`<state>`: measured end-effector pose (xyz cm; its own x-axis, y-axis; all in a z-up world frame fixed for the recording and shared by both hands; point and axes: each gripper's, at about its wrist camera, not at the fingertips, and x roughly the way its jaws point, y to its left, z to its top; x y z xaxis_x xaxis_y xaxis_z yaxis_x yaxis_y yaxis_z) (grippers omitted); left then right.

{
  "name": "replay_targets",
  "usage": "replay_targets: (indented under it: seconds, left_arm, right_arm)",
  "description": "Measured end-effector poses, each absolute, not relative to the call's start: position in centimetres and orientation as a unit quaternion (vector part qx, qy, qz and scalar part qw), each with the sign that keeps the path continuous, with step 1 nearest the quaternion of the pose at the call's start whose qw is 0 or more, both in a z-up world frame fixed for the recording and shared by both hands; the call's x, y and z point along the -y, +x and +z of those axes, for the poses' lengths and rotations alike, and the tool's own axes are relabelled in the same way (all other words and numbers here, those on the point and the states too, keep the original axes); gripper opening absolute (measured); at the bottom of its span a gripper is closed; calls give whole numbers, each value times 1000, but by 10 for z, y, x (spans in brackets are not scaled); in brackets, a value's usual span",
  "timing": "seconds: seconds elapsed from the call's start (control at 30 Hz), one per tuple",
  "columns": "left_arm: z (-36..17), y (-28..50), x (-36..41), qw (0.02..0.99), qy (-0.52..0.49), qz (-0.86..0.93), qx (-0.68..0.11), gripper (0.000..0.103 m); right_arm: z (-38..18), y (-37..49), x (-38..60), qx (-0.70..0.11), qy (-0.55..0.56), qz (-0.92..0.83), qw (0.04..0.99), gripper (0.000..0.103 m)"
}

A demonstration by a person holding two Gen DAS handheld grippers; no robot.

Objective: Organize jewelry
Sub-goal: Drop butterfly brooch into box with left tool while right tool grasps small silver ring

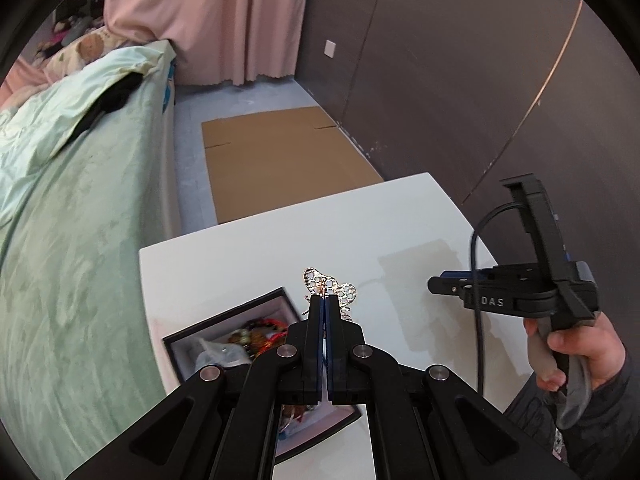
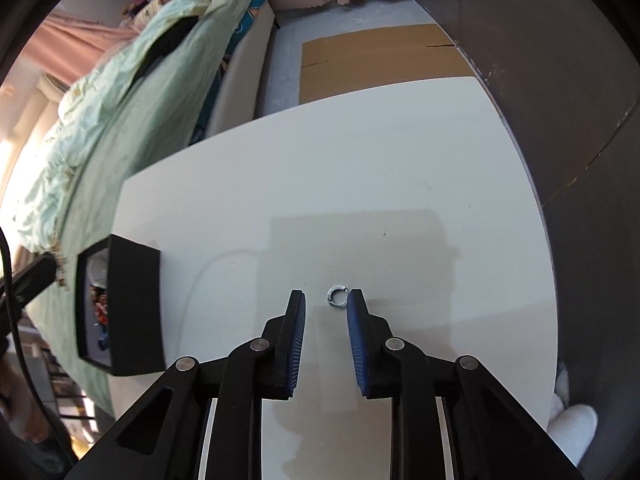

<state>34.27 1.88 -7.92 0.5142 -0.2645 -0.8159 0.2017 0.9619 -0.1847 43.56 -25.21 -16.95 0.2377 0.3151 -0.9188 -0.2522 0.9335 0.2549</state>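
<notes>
White table (image 2: 360,168) filled most of the right wrist view, with a mint-green bedspread (image 1: 68,264) along the left of both frames and flat brown cardboard (image 1: 280,160) on the floor beyond the table's far edge. Black jewelry box (image 2: 134,304) sat at the table's left edge; the right wrist view showed mostly its dark outer wall, while the left wrist view looked down into it and showed beads and a clear bag inside. Left gripper (image 1: 324,300) was clamped tight on a gold butterfly ornament (image 1: 330,286), held up in the lower centre of the frame above the box's right side. Right gripper (image 2: 326,300) was not gripping anything, jaws apart over bare table; a small silver ring (image 2: 338,295) lay flat on the table between the fingertips, closer to the right pad, contact unclear. Ring showed only in the right wrist view; butterfly seen clearly only in the left one. Left wrist view alone also showed the right gripper from the side at right, in a hand (image 1: 576,352), with "DAS" readable on its body.
</notes>
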Motion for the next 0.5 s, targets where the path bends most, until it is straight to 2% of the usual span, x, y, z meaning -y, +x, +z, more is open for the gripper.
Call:
replay_targets:
  seconds: [0.23, 0.33, 0.5]
  left_arm:
    - [-79, 334, -40, 874, -49, -125, -468, 0]
    - [-84, 333, -48, 872, -60, -120, -471, 0]
    - [-92, 326, -56, 870, -64, -111, -477, 0]
  right_arm:
    - [-172, 436, 238, -595, -37, 149, 789, 22]
    - [-171, 435, 235, -596, -61, 132, 790, 14]
    - [-167, 430, 235, -598, -79, 124, 788, 13]
